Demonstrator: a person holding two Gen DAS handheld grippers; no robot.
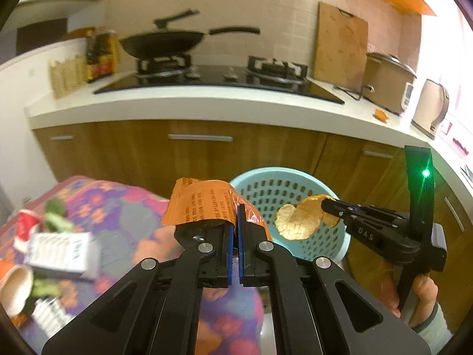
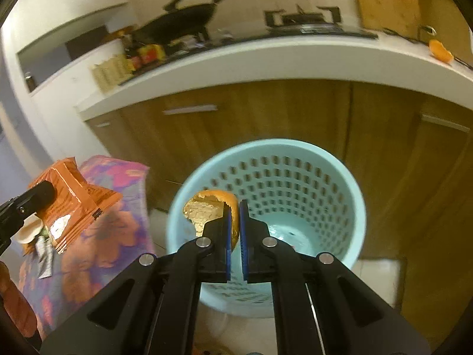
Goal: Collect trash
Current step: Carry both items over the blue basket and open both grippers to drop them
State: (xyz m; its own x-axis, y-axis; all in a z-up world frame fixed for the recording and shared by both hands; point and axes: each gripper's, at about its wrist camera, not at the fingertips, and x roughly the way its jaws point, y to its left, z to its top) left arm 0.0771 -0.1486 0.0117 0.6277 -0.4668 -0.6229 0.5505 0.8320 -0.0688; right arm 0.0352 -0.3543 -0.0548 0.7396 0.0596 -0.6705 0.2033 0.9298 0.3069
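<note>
- The right gripper pinches an orange peel above the blue basket; releasing near the rim could drop it outside.
- The left gripper clamps an orange wrapper, short of the basket, over the floral tabletop; it may flutter wide.

right gripper pinching orange peel right over blue basket, left gripper clamping orange wrapper

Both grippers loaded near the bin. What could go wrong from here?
1. The orange peel is pinched by the right gripper above the bin's near rim; released here, it may land outside.
2. The orange wrapper in the left gripper hangs beside the bin, not over it.
</note>
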